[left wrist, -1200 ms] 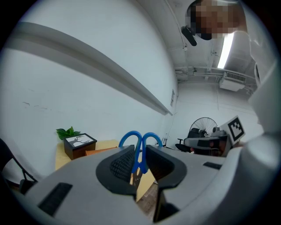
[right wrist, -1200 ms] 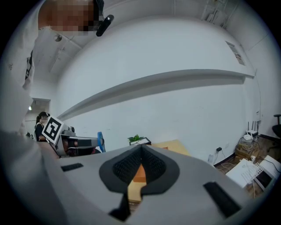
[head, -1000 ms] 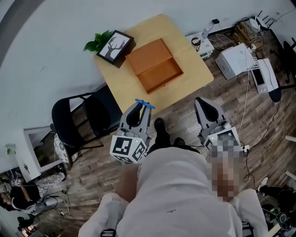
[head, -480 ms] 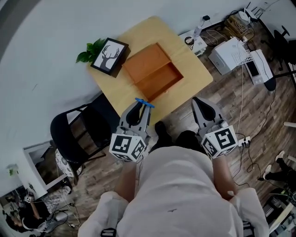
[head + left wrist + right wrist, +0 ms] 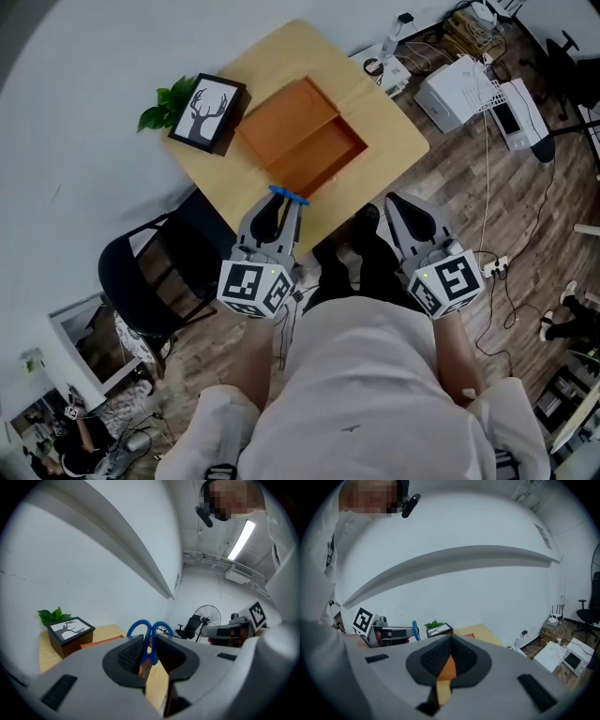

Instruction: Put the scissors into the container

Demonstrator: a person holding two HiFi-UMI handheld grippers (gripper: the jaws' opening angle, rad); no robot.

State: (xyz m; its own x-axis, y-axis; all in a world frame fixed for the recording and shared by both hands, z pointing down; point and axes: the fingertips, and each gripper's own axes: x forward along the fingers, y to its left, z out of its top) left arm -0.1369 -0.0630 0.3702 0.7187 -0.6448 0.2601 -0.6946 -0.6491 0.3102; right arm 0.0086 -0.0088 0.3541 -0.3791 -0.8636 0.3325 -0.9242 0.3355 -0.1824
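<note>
Left tongs clamped on blue scissors, right tongs pressed together — empty.

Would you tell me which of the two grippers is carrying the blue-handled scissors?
The left gripper: the scissors are pinched between its jaws, while the right gripper is shut on nothing.

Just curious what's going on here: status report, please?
Left gripper shut on blue-handled scissors. Right gripper shut, empty. Wooden box open on table, scissors not yet in, nothing blocking.
</note>
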